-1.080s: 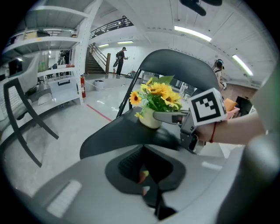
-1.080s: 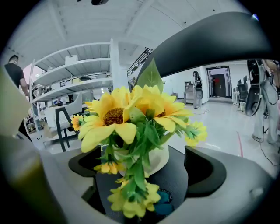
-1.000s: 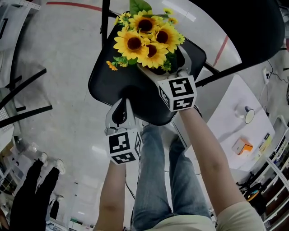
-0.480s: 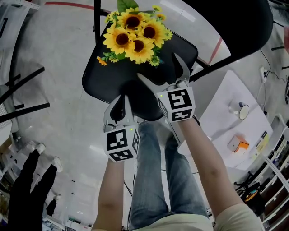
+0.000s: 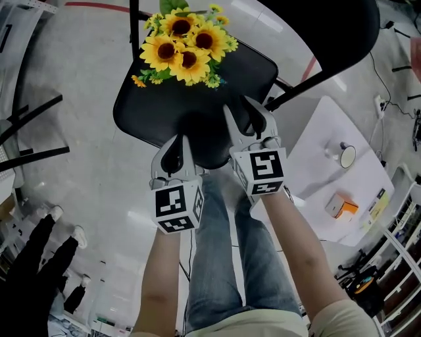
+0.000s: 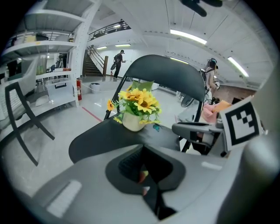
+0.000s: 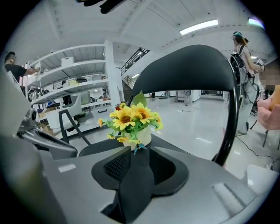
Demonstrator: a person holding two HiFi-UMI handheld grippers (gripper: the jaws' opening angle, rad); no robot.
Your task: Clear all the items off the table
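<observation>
Sunflower pot (image 5: 182, 47): upright on the far part of the black chair seat (image 5: 230, 79), close to the seat's far-left edge, apart from both tools.
Left tool (image 5: 176, 141): jaws pressed together, empty, tips over the seat's near edge.
Right tool (image 5: 240, 105): jaws just drawn in from a wide spread, with a narrow gap between them and nothing in it; tips above the bare middle of the seat, short of the pot.
Chair back (image 5: 329, 33): curved black panel to the right of the pot in the head view, walling off that side.
Open room: bare seat between the tools and the pot; pale glossy floor (image 5: 85, 85) free to the left of the chair, as far as the black frame bars (image 5: 39, 113) at the left edge.
White table (image 5: 309, 178): right of the chair, carrying an orange box (image 5: 341, 207) and a round white item (image 5: 346, 156), both well apart from the tools.
Shelving (image 5: 401, 243): crowding the lower right corner.
Writing: black-and-white square markers on each tool's cube; a red line (image 5: 99, 8) on the floor beyond the chair; print on the table's items too small to read.
</observation>
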